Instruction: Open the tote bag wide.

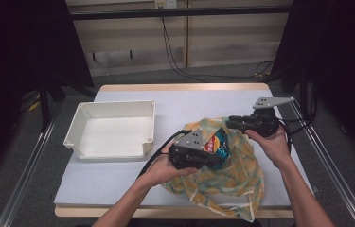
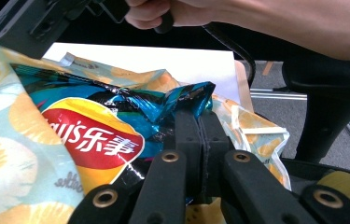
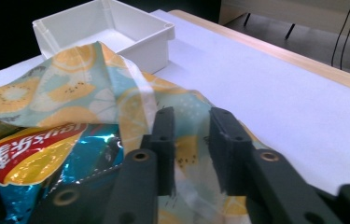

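Here the left gripper (image 2: pixel 199 135) pinches the chip bag (image 2: pixel 93 135); the right gripper (image 3: pixel 192 154) (jaws apart around the tote's rim (image 3: pixel 182 140)) could miss it, snagging extraction.

Even overhead light brightens the table (image 1: pixel 118 184), surroundings fall dark, and close foreground parts look softly blurred.

A white plastic bin (image 1: pixel 111 130) sits empty near the table's (image 1: pixel 184 101) left edge, its open top facing up. Beyond the table's far edge, black cables (image 1: pixel 173 52) hang down a pale wall and trail onto the grey floor (image 1: pixel 165 78).
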Demonstrator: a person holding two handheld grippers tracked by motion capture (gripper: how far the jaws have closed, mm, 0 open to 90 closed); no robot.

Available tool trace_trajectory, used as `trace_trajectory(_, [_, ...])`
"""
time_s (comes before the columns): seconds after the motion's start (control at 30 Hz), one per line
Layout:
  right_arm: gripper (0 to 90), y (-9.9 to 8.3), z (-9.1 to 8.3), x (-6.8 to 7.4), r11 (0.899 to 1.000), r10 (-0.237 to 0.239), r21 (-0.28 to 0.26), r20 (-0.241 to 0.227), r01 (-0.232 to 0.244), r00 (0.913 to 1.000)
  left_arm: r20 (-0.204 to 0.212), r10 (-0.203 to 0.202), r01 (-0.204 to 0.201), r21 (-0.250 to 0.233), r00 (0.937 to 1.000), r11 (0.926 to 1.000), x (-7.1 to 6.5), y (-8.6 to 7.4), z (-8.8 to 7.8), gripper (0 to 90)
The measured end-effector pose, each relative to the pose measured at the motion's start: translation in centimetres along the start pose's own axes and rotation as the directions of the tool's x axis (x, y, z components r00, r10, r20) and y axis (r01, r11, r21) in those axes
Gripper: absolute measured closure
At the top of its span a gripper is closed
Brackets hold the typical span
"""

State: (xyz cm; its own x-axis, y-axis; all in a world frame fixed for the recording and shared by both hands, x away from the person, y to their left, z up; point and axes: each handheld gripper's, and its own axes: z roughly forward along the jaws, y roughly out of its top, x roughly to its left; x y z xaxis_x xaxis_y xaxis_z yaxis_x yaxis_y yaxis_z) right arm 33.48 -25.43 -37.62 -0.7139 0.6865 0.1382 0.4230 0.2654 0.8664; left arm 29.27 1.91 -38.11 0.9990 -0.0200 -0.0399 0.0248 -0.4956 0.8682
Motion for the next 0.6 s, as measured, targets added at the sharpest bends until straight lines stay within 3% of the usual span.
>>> trace_trajectory(0.03, [72.5,0.0,0.2,-0.2,1.000,0.000,0.003,-0.005,0.000,1.0000,-0.005,-0.005,0.005,-0.001,1.0000,1.0000,0.0,0.0,0.0,89.1])
trace_trajectory(0.1, [58.8,0.1,0.3,-0.3,1.000,0.017,-0.009,-0.004,-0.017,0.9999,-0.018,-0.007,0.007,0.008,0.9998,0.9999,0.2,0.0,0.0,89.1])
trace_trajectory(0.17, [51.3,0.2,0.2,-0.1,0.999,0.026,-0.021,-0.026,-0.026,0.9993,-0.019,-0.005,0.005,0.004,0.9998,1.0000,0.4,0.0,-0.1,89.1])
trace_trajectory(0.33, [35.2,0.7,0.1,1.4,1.000,-0.019,-0.004,-0.037,0.019,0.9991,-0.025,-0.023,0.023,-0.009,0.9994,0.9997,0.9,-0.2,-0.2,89.1])
trace_trajectory(0.43, [30.0,0.8,0.5,1.8,0.999,-0.035,0.011,-0.022,0.035,0.9992,-0.030,-0.019,0.019,-0.005,0.9994,0.9998,0.8,-0.2,-0.1,89.1])
trace_trajectory(0.53, [33.2,0.8,1.3,1.5,0.999,-0.033,0.031,-0.006,0.033,0.9994,-0.022,-0.011,0.011,-0.001,0.9997,0.9999,0.5,-0.1,-0.1,89.1])
trace_trajectory(0.6, [53.7,0.8,1.7,0.8,1.000,-0.021,0.018,0.020,0.021,0.9996,-0.010,0.000,0.000,-0.001,1.0000,1.0000,0.4,-0.1,-0.1,89.1])
